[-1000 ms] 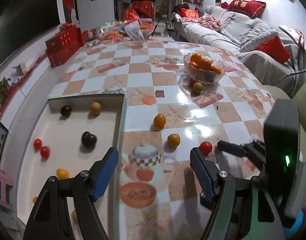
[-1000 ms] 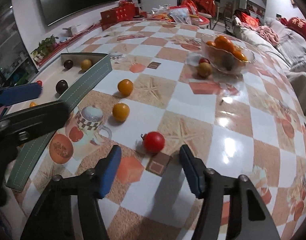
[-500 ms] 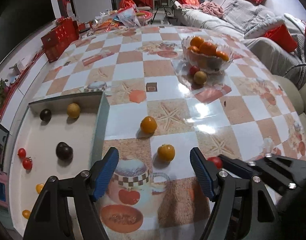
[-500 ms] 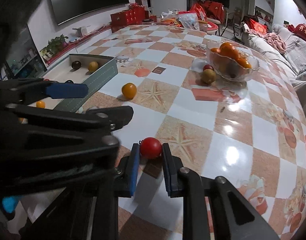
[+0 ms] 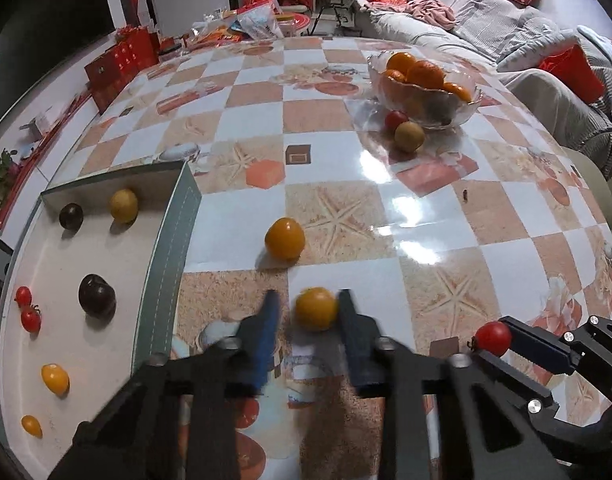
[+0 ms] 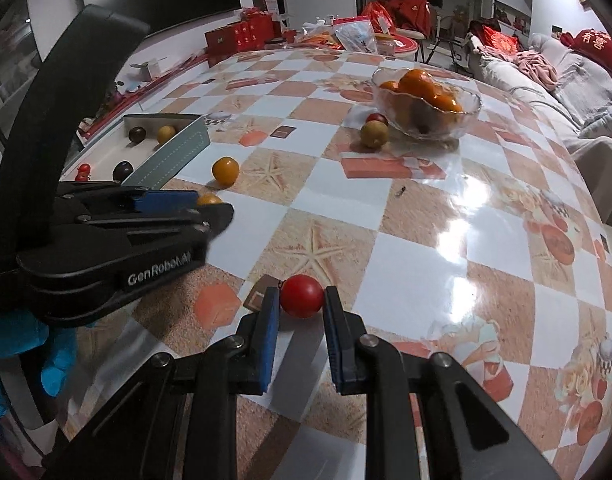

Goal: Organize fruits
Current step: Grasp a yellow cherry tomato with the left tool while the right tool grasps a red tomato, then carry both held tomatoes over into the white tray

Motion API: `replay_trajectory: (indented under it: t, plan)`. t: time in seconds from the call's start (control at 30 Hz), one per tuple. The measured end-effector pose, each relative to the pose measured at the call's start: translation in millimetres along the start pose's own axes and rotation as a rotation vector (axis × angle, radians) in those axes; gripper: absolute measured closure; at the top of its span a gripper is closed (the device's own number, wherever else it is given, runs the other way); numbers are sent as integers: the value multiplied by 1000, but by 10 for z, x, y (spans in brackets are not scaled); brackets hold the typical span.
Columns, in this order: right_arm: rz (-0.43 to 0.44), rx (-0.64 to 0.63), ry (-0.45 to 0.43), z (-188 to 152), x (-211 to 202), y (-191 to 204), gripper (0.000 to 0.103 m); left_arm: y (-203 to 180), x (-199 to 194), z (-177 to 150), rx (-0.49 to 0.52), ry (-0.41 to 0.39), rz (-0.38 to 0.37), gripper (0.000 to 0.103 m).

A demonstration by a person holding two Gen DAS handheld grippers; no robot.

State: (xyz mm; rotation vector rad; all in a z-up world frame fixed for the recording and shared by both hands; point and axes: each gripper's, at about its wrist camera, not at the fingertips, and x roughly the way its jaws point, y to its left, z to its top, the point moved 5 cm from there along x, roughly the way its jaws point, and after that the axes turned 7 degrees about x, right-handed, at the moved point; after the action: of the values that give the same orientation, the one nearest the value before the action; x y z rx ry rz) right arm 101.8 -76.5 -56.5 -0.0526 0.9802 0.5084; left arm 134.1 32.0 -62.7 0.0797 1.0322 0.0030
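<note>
My left gripper (image 5: 308,310) is closing around a yellow-orange fruit (image 5: 316,307) on the table; its blurred pads sit close on both sides, contact unclear. My right gripper (image 6: 299,298) is shut on a red tomato (image 6: 301,295), also seen at the right of the left wrist view (image 5: 492,338). A second orange fruit (image 5: 284,238) lies farther ahead. A grey tray (image 5: 167,256) at the left holds dark plums, yellow fruits and small red tomatoes. In the right wrist view, the left gripper (image 6: 209,210) is at the left, over its fruit (image 6: 208,199).
A glass bowl (image 5: 464,106) of oranges stands far right, with a red fruit (image 5: 394,119) and a yellow-brown fruit (image 5: 408,136) beside it. Red boxes (image 5: 121,60) and bags sit at the table's far end. A sofa (image 5: 506,28) runs along the right.
My left gripper moved forward to the nearer orange fruit and its jaws closed in around it. My right gripper stays shut on the red tomato.
</note>
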Motion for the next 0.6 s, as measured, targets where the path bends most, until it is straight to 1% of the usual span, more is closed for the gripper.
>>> replay_trajectory:
  t: [0.07, 0.13, 0.33, 0.5, 0.6]
  plan:
    - [0, 4, 1, -6, 4, 0, 80, 6, -7, -12, -4, -12, -7, 77]
    - [-1, 7, 2, -15, 5, -3, 80, 23, -21, -29, -12, -24, -21, 81]
    - [-1, 15, 4, -9, 10, 6, 80, 55, -90, -86, -30, -31, -56, 81]
    - [0, 13, -8, 48, -54, 63, 80, 65, -301, -102, -27, -70, -78, 81]
    - [7, 7, -22, 117, -122, 138, 80, 103, -500, -99, -26, -106, -90, 81]
